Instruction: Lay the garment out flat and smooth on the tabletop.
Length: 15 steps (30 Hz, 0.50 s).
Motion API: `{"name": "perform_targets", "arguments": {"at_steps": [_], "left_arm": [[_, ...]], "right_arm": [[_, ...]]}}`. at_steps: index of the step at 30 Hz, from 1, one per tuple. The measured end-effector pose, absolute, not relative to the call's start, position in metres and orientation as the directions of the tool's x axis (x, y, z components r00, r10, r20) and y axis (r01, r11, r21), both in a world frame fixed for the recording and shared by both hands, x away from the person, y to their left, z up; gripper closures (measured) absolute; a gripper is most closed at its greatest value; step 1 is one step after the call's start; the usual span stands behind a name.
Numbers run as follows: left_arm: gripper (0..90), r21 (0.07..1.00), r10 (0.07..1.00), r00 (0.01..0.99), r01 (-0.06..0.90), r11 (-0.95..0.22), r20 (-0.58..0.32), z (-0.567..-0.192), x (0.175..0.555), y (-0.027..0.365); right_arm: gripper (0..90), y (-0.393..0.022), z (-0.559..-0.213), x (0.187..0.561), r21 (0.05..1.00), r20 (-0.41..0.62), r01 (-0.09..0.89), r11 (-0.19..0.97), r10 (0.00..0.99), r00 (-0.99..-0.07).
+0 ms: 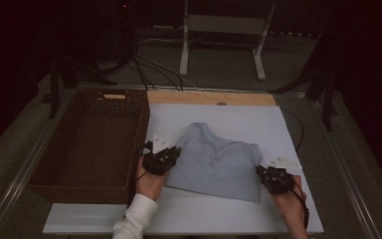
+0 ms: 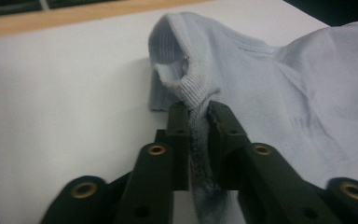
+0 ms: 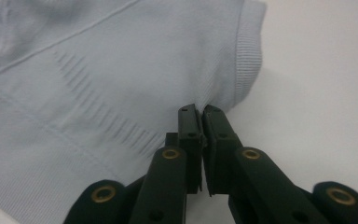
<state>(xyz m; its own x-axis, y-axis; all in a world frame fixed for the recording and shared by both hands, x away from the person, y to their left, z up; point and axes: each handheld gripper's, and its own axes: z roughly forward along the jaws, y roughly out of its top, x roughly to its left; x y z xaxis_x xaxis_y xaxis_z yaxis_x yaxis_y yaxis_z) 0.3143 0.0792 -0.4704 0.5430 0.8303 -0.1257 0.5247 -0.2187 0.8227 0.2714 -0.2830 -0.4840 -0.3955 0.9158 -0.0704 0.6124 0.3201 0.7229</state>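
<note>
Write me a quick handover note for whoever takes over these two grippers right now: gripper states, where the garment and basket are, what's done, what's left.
Left gripper: shut on a ribbed edge of the light blue garment, at its left side.
Right gripper: jaws closed at the ribbed hem by the garment's right corner, apparently pinching it.
Garment: lies rumpled on the white board, between the grippers.
Wicker basket: left of the board, nothing visible inside.
Done: both edges gripped.
Left: probably fold or lift it, maybe into the basket.
</note>
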Motion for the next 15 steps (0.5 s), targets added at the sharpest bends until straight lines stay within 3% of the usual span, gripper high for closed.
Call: {"name": "perform_targets", "arguments": {"at_steps": [6,15], "left_arm": [[54.9,0.840,0.830,0.532,0.517,-0.163,-0.166,-0.470,0.310,0.086],[40.8,0.832,0.799,0.584,0.508,-0.223,-0.143,-0.483,0.298,0.085]], "right_arm": [[76.4,-0.281,-0.485,0.270,0.723,-0.064,0.616,0.313,0.918,-0.391],[53.3,-0.284,-0.486,0.262,0.708,-0.044,0.631,0.318,0.911,-0.409]]}}
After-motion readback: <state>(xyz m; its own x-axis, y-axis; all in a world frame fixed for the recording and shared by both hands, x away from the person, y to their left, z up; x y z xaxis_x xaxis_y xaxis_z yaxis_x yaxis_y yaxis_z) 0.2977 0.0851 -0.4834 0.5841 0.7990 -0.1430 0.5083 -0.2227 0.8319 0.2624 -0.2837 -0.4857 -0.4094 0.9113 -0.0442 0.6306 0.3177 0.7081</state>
